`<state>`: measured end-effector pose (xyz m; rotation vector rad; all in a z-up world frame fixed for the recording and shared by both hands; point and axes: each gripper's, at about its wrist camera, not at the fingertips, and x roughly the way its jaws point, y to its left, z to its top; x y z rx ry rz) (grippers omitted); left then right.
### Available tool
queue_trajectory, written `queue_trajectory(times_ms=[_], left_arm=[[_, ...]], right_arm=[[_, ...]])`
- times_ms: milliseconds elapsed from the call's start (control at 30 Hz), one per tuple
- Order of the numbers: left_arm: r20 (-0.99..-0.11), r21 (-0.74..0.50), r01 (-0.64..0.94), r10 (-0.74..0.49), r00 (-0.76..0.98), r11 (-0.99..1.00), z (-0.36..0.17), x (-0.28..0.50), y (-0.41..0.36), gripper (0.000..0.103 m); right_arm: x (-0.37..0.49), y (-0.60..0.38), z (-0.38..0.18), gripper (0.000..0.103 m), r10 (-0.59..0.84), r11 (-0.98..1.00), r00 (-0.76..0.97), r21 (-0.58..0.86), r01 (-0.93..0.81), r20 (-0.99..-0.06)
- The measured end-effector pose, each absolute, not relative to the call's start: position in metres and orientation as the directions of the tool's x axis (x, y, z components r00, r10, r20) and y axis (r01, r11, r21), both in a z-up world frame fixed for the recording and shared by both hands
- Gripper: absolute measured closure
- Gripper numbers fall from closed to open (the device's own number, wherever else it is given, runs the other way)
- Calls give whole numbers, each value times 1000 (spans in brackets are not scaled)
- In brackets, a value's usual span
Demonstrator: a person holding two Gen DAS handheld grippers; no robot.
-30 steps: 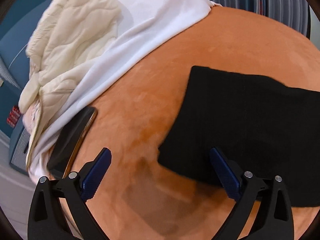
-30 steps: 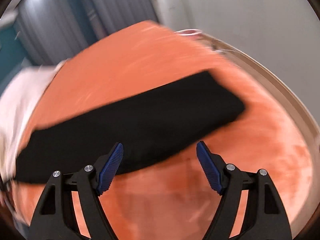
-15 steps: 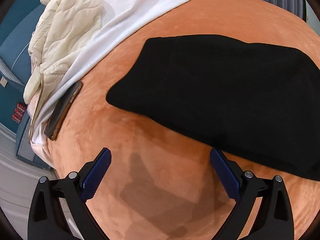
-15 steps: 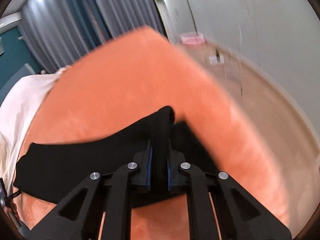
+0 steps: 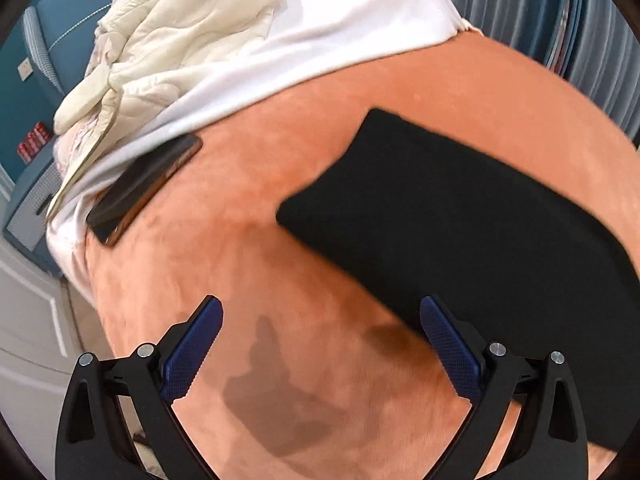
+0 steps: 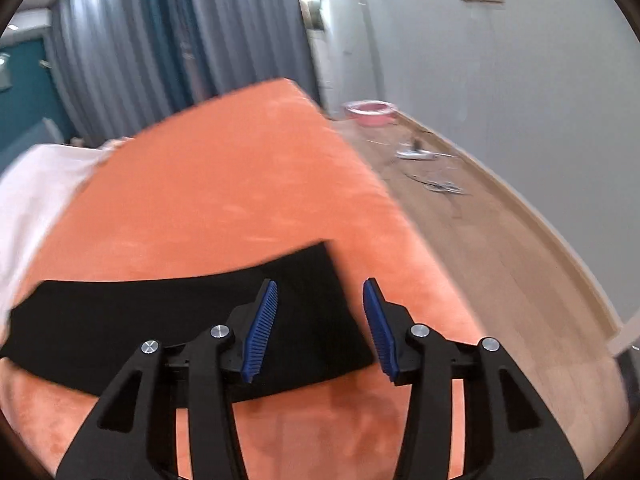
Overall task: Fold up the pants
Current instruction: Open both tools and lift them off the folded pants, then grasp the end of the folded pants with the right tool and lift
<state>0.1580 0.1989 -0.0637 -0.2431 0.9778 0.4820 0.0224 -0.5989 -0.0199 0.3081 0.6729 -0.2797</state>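
The black pants (image 5: 472, 236) lie folded flat on the orange blanket (image 5: 280, 184); they also show in the right wrist view (image 6: 168, 320) as a long dark band. My left gripper (image 5: 320, 344) is open and empty, its right pad at the pants' near edge. My right gripper (image 6: 320, 328) is open and empty, just above the right end of the pants, with nothing between its pads.
A dark phone (image 5: 144, 188) lies at the blanket's left edge beside a white sheet (image 5: 320, 36) and a cream quilted cover (image 5: 176, 32). Wooden floor (image 6: 500, 248) with cables and a pink bowl (image 6: 370, 112) lies right of the bed. Curtains (image 6: 160, 40) hang behind.
My right gripper was shut on a raised fold of the pants half a second ago; it has let go and opened, and the pants lie flat. The left gripper stayed open and shifted.
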Motion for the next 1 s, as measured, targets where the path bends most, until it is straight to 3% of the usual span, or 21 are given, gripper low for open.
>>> queue_trajectory(times_ms=[100, 167, 200, 300, 333, 367, 400, 567, 700, 733, 833, 867, 900, 1000], left_arm=[[-858, 87, -448, 296, 421, 890, -80, 178, 197, 5], [-870, 144, -413, 314, 379, 899, -104, 186, 198, 5], [-865, 115, -418, 299, 404, 901, -105, 183, 204, 5], [-858, 51, -440, 265, 441, 897, -90, 165, 212, 5], [-847, 49, -438, 270, 458, 897, -83, 160, 212, 5], [-818, 55, -438, 292, 495, 897, -73, 148, 209, 5], [-801, 54, -435, 299, 519, 899, -68, 142, 207, 5], [-735, -25, -381, 241, 633, 924, -61, 107, 170, 5], [-750, -58, -312, 165, 641, 948, -80, 102, 126, 5], [-765, -47, -300, 159, 624, 953, -86, 103, 113, 5], [-796, -28, -290, 155, 585, 956, -109, 110, 99, 5], [-800, -18, -291, 160, 579, 957, -113, 111, 95, 5], [-789, 11, -296, 190, 585, 955, -117, 111, 90, 5], [-761, 48, -291, 223, 609, 956, -118, 113, 91, 5]], right_arm=[[36, -579, -35, 60, -69, 938, 720, 201, 282, -691], [47, -580, -65, 61, -115, 936, 631, 129, 327, -767], [47, -586, -79, 61, -125, 928, 610, 125, 350, -782], [18, -604, -66, 57, -107, 860, 684, 278, 428, -722], [6, -610, -59, 39, -100, 833, 708, 331, 444, -699], [-10, -620, -53, 13, -91, 798, 743, 398, 453, -663], [-21, -627, -51, 8, -102, 771, 757, 430, 470, -646], [-31, -659, -69, 9, -61, 687, 750, 518, 510, -658], [-17, -667, -83, 9, -40, 635, 785, 591, 498, -619], [-5, -665, -84, 12, -33, 641, 789, 593, 487, -613], [10, -656, -91, 41, -11, 652, 793, 597, 468, -610], [12, -656, -93, 64, -6, 653, 794, 599, 463, -608], [16, -658, -95, 79, 14, 649, 792, 608, 457, -610], [19, -657, -91, 84, 59, 608, 808, 663, 437, -587]])
